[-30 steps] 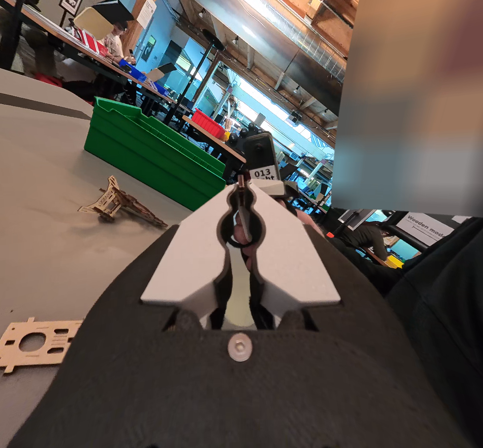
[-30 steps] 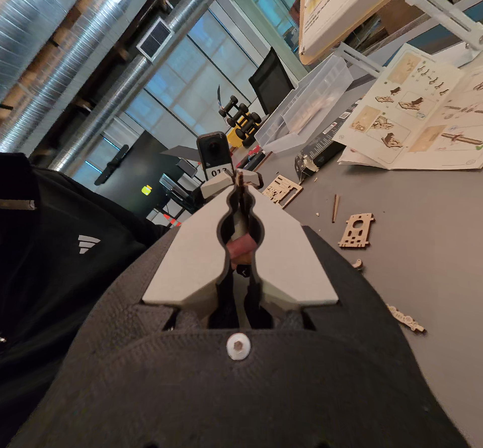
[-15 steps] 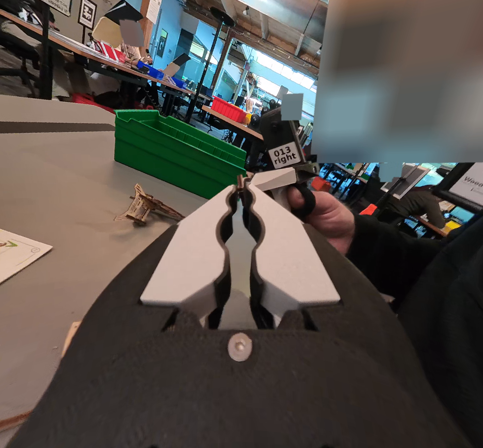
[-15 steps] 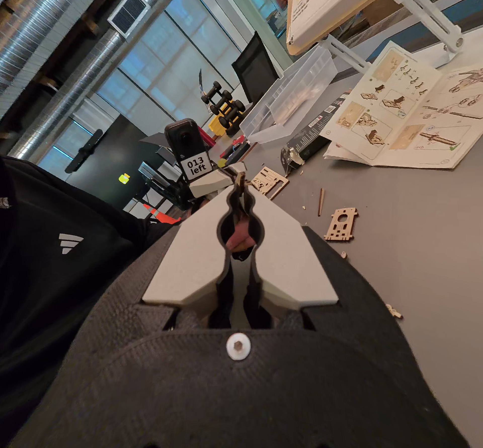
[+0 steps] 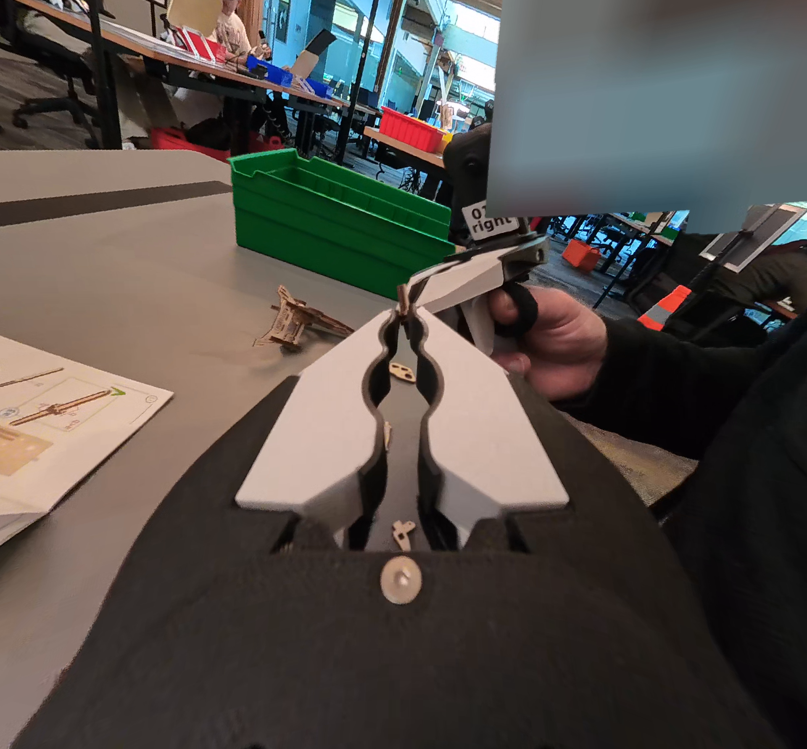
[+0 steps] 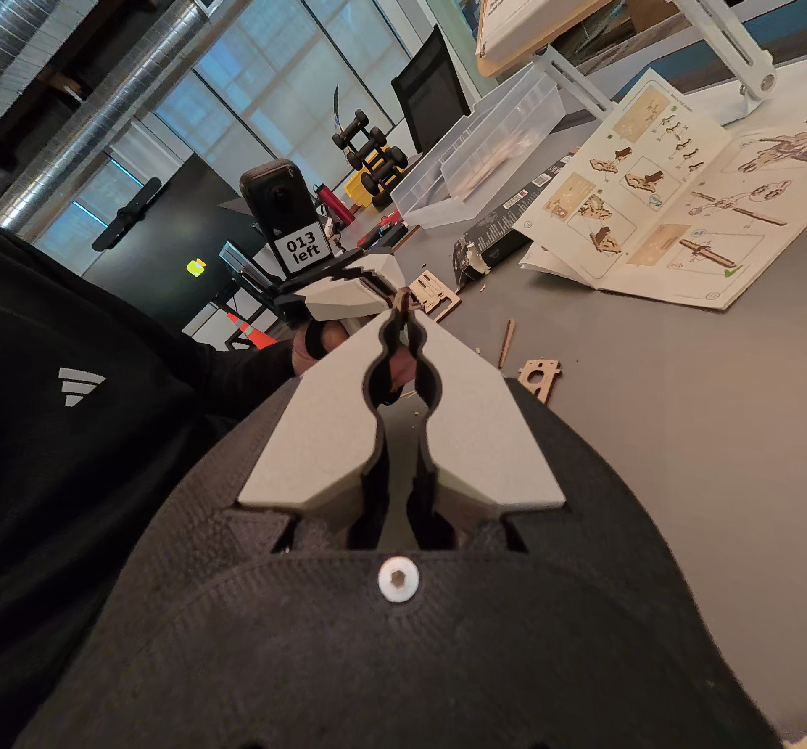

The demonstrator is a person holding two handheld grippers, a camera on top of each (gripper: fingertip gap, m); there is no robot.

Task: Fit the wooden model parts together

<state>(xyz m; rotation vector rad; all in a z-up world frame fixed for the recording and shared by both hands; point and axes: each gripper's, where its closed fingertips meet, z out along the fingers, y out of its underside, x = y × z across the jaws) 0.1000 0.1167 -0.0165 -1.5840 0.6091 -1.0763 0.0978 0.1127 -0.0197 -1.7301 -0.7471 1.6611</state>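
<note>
The small wooden part [image 5: 402, 305] stands upright at centre frame, above the surface, its long axis running up out of my left gripper [image 5: 402, 321] jaws, which are clenched on its lower end. My right gripper [image 5: 412, 291] reaches in from the upper right with jaws closed on its top, so I judge both tips equally near.

You hold a tiny brown wooden piece [image 5: 402, 305] up off the table, pinched where both your grippers' tips meet.
</note>
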